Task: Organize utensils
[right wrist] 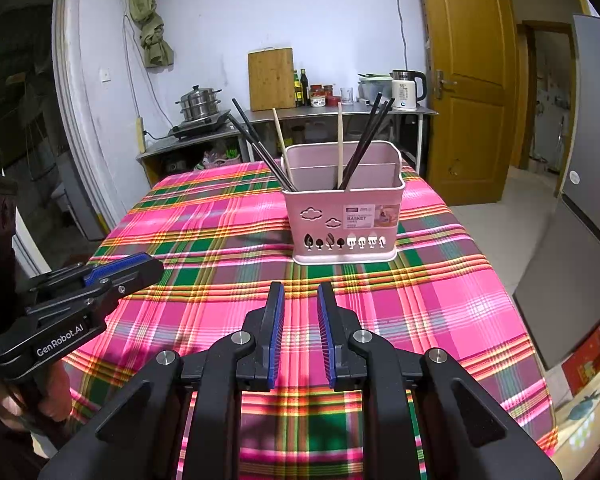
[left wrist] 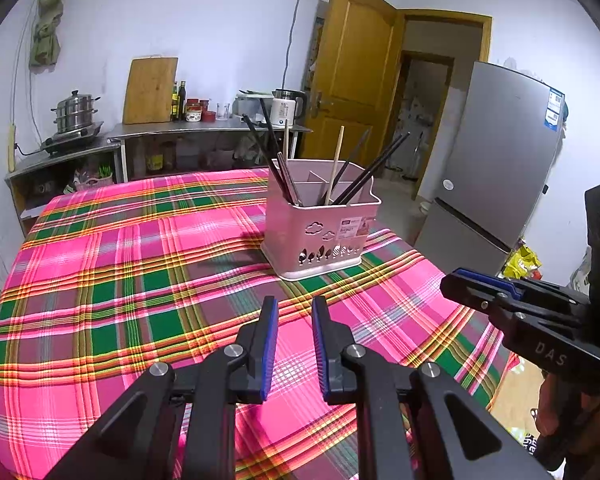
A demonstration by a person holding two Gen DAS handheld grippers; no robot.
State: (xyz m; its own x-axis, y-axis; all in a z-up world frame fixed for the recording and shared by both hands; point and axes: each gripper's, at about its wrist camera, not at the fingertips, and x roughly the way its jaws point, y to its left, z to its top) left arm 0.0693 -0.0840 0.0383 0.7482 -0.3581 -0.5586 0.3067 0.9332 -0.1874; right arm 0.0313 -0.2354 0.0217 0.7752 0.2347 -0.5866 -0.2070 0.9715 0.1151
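Chopsticks (right wrist: 364, 140): dark pairs and two pale wooden sticks stand leaning in a pink basket (right wrist: 342, 220) on the plaid tablecloth (right wrist: 204, 240), far side from both tools.
Handling: likely light, stiff, thin and smooth, so prone to slip or swivel; best pinched on the bare upper shaft above the rim.
Left gripper (left wrist: 294, 344): fingers slightly apart, nothing between them, above the cloth.
Right gripper (right wrist: 300, 332): same narrow gap, empty.
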